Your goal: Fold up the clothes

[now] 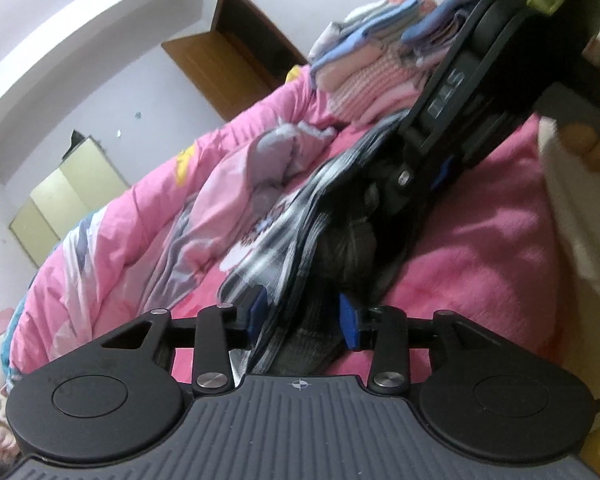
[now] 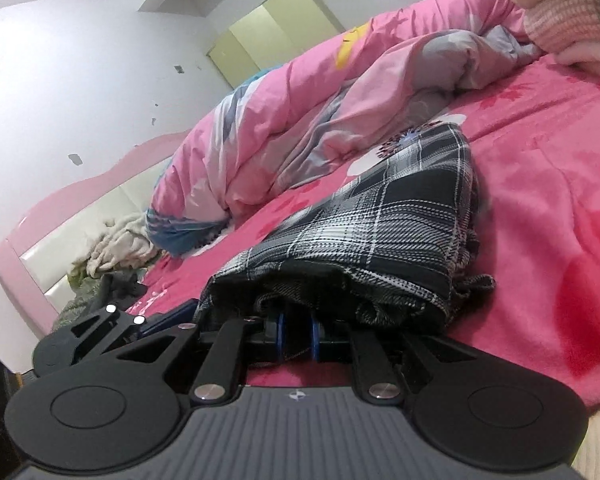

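**Plaid cloth held at both grippers**

Black-and-white plaid garment (image 2: 384, 216) lies on the pink bedspread (image 2: 540, 208), directly ahead of our right gripper (image 2: 298, 338); its blue pads sit nearly together, pinching the near hem. Our left gripper (image 1: 302, 320) has its pads spread, the plaid fabric running between them; whether they touch it, we cannot tell. A folded stack of clothes (image 1: 364, 68) lies far ahead of it.

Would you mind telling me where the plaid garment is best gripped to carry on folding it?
Grip the plaid garment at its near bunched edge, coming in low and level with the bed. That edge is thick and raised off the blanket; the right tongs already pinch there.
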